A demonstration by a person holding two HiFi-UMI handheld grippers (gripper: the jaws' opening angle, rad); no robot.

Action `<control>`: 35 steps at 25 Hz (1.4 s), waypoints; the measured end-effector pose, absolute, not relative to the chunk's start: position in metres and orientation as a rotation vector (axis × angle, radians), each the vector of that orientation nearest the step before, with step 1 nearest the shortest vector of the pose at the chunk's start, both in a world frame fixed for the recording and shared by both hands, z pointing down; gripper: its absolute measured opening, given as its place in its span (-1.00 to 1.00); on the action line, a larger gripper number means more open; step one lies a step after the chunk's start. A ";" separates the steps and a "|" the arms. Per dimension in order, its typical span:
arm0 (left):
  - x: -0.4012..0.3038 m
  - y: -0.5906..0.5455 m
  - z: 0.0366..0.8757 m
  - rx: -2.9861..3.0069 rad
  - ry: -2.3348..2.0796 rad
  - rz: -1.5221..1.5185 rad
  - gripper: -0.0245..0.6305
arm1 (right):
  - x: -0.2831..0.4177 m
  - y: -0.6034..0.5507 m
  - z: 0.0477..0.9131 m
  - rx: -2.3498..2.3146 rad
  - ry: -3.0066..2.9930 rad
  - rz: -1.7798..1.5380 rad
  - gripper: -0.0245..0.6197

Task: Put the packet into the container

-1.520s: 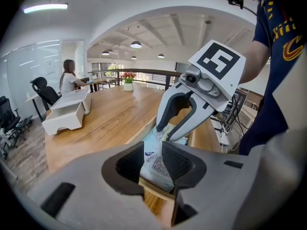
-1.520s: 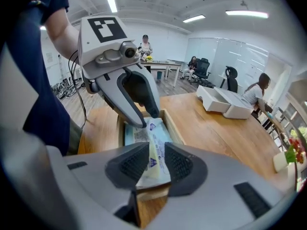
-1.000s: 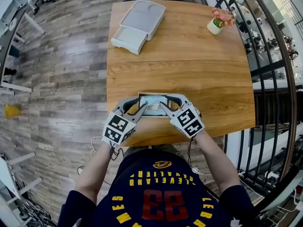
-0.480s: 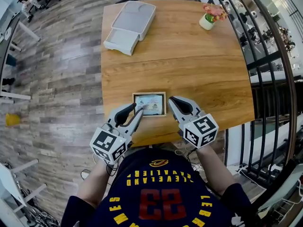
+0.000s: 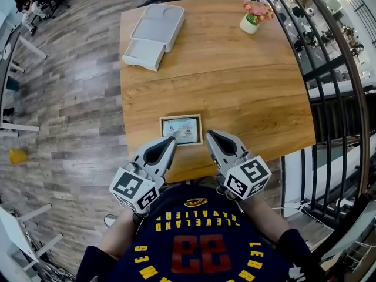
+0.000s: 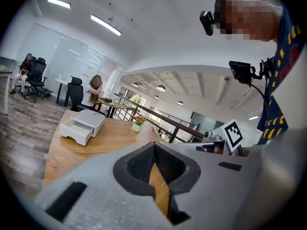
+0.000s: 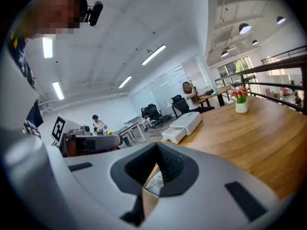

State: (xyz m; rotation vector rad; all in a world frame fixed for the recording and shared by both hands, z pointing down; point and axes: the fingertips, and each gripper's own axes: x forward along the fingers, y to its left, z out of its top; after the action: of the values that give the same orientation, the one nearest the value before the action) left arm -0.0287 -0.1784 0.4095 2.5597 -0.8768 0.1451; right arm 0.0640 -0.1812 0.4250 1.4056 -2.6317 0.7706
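Packet (image 5: 182, 129) is seen lying flat inside the container (image 5: 162, 131), a shallow wooden frame that encloses it on all sides. The container is set on the wooden table (image 5: 235, 87), close to the edge nearest the person and roughly midway along that edge.

Just on the near side of the container, the left gripper (image 5: 172, 140) and the right gripper (image 5: 209, 133) are held above the table edge, side by side and apart from each other, with their tips directed toward the container's near corners. Neither is touching the packet or the frame. The jaws of both have just been closing and are now brought fully together, with nothing gripped between them; in each gripper view only a thin slit is left between the pads.

Behind the grippers, the person's dark shirt (image 5: 194, 239) with yellow lettering is visible.

At the far left corner of the table a white drawer box (image 5: 154, 35) is placed, with its drawer pulled partly out. At the far right corner a small white flower pot (image 5: 251, 21) with pink blooms is standing. A black railing (image 5: 329, 69) is seen along the table's right side, and wood-plank floor (image 5: 70, 98) on its left.
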 end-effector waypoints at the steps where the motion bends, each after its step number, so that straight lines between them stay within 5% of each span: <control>1: -0.027 -0.178 0.411 2.554 -0.873 0.147 -0.90 | 0.062 -0.180 0.422 1.406 -2.638 0.745 -0.89; 35: -0.013 -0.173 0.418 2.529 -0.825 0.177 -0.90 | 0.067 -0.175 0.406 1.518 -2.649 0.642 -0.89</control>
State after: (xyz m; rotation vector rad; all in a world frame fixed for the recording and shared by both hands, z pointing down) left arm -0.0132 -0.1731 0.4177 2.5289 -0.8253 0.1774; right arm 0.0674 -0.1747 0.4065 1.5181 -2.6486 0.6417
